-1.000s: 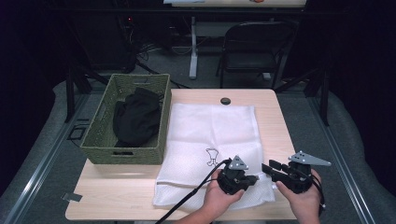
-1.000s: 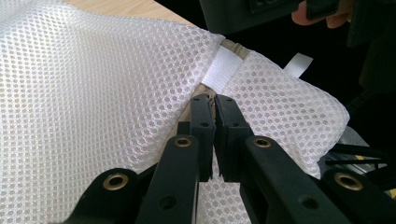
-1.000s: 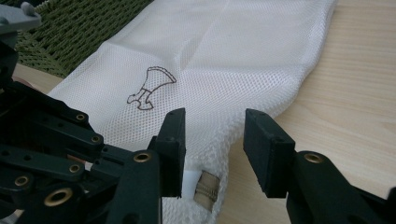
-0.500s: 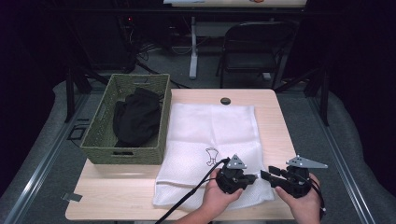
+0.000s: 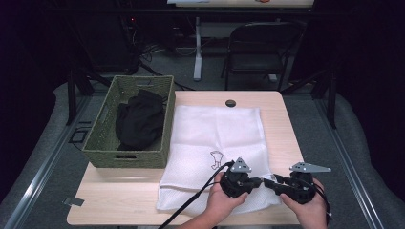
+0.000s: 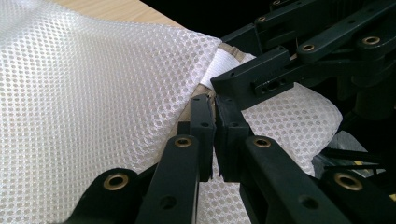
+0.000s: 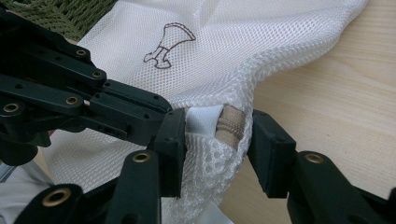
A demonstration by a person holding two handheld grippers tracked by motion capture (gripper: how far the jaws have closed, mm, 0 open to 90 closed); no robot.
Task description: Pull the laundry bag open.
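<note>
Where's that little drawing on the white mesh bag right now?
In the high view the drawing sits on the white mesh bag toward its near edge, just beyond the left tongs and right of the green basket.

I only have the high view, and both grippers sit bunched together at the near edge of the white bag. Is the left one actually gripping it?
Observer: Yes. The left gripper view shows the left gripper shut on the edge of the mesh bag.
Operator: And the right one?
Observer: The right gripper has just been closing, but it is open; the bag's corner sits between its jaws.
Operator: What is at that corner?
Observer: A beige zipper end beside a white tab.
</note>
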